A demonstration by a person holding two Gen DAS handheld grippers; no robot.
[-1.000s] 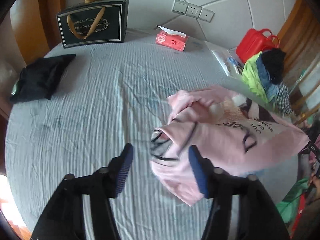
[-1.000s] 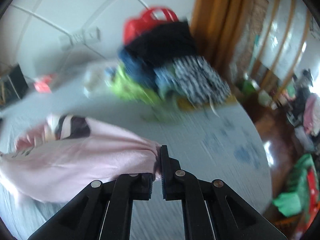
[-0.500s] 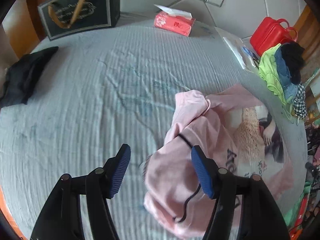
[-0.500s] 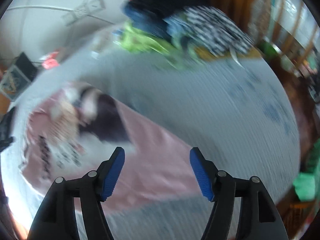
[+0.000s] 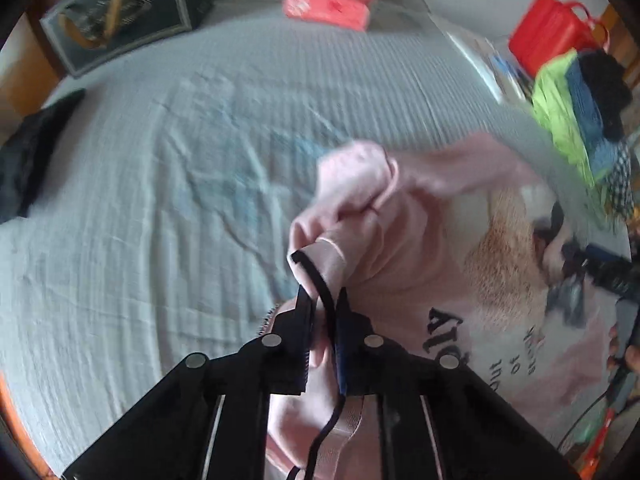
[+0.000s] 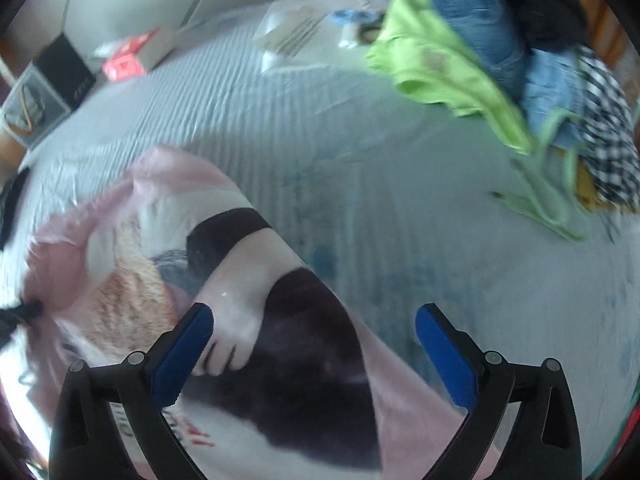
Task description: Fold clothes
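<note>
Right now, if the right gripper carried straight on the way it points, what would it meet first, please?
Most likely the pink shirt lying on the bed; the right gripper, its jaws opening, holds nothing.

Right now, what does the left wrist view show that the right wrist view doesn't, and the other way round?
Only the left wrist view: the left gripper closing on a black-trimmed edge of the pink shirt, and a red case.

Only the right wrist view: the right gripper with its jaws opening, gripping nothing, above the shirt's printed picture.

Both: the grey bedsheet, red tissue box, dark gift bag, and clothes pile.
</note>
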